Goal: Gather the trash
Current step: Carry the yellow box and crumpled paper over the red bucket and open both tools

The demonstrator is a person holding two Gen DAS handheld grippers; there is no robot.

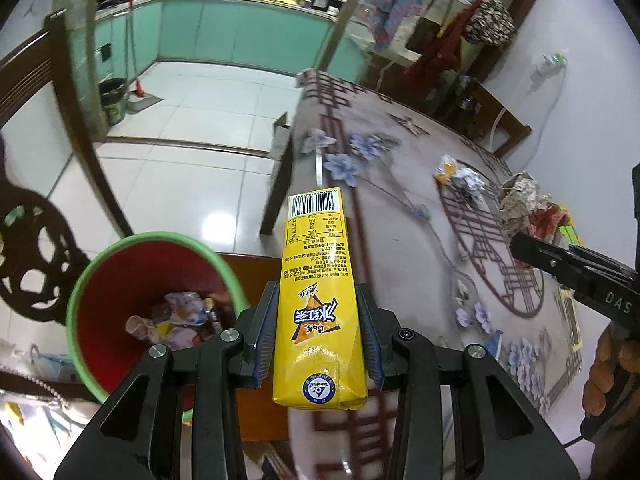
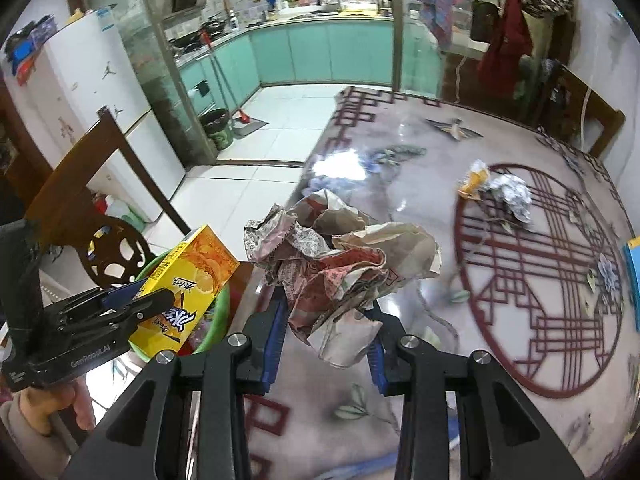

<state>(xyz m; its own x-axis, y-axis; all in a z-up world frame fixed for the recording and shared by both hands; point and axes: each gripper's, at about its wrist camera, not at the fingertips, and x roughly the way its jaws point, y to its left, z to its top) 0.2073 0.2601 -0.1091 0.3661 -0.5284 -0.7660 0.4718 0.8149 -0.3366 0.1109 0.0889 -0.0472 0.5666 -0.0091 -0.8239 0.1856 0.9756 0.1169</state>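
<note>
Beside the bin (image 1: 120, 264) at lower left, the left gripper (image 1: 318, 332) clamps a yellow carton (image 1: 318, 300) for dropping in; the right gripper (image 2: 328, 340) pinches crumpled paper (image 2: 340, 264).

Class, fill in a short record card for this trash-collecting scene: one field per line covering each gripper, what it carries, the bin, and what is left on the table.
left gripper: shut on a yellow rectangular drink carton
right gripper: shut on a crumpled wad of brown printed paper
bin: round green-rimmed bucket with red inside, beside the table edge, already holding crumpled wrappers
carton position: beside the bucket's rim, not yet inside
left on table: a crumpled silver foil ball touching a small orange wrapper
table: patterned floral cloth
</note>
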